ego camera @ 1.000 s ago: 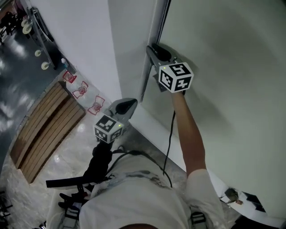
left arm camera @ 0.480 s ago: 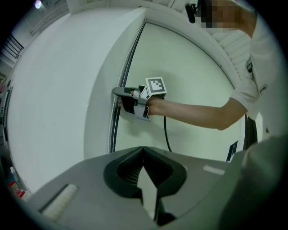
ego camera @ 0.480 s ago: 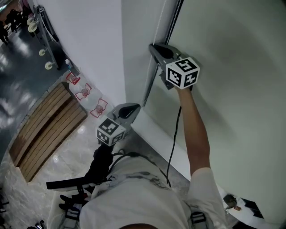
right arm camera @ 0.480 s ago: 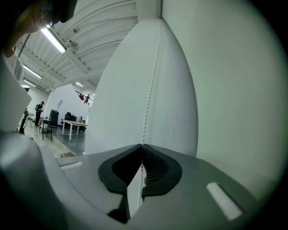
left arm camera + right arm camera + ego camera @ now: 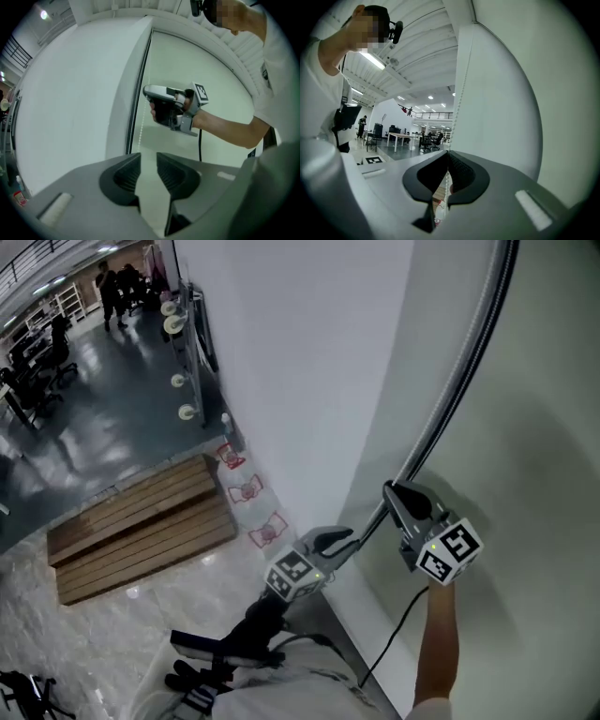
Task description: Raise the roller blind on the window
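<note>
Right hand-held gripper (image 5: 447,161) is clamping the bead chain (image 5: 455,101); left hand-held gripper (image 5: 149,168) is hanging open, empty. I'm risking beads slipping through if pulling off-line.

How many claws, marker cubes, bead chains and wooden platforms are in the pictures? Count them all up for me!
2 claws: left claw, right claw
2 marker cubes
1 bead chain
1 wooden platform
Total: 6
</note>
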